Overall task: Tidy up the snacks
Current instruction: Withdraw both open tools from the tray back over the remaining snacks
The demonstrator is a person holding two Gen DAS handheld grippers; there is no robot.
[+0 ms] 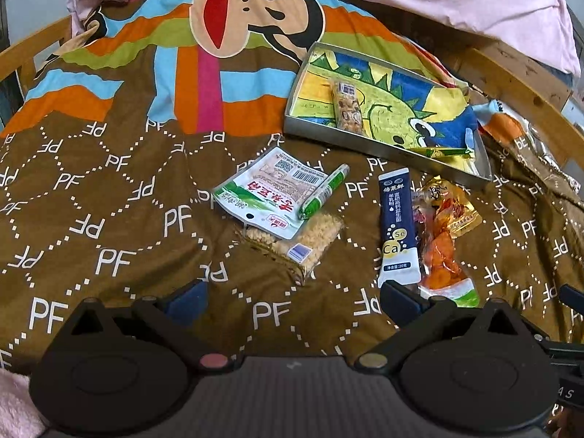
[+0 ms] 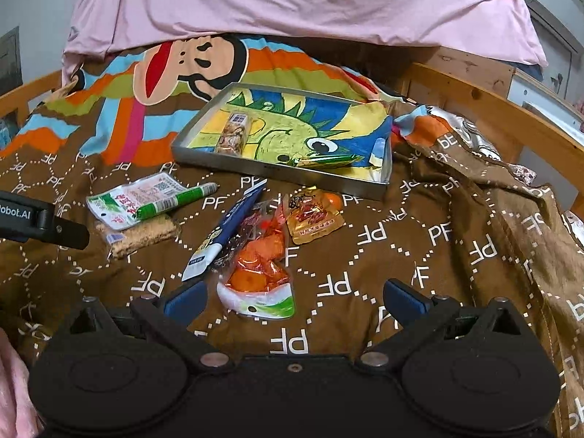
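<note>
Brown quilt (image 1: 109, 219) carries the snacks: from left, a white-green packet (image 1: 266, 193) under a green stick (image 1: 323, 191), on a crumbly bar (image 1: 292, 244); a navy sachet (image 1: 398, 226); orange packs (image 1: 443, 252). Beyond sits the metal tray (image 1: 383, 148), holding a bar. Left gripper (image 1: 292, 297) and right gripper (image 2: 294, 299) both gape, empty.

Brown PF-print bedcover (image 1: 109, 219) carries metal tray (image 1: 365, 146), white-green pouch (image 1: 270, 189), navy sachet (image 1: 396, 219), orange packets (image 1: 443, 255).
</note>
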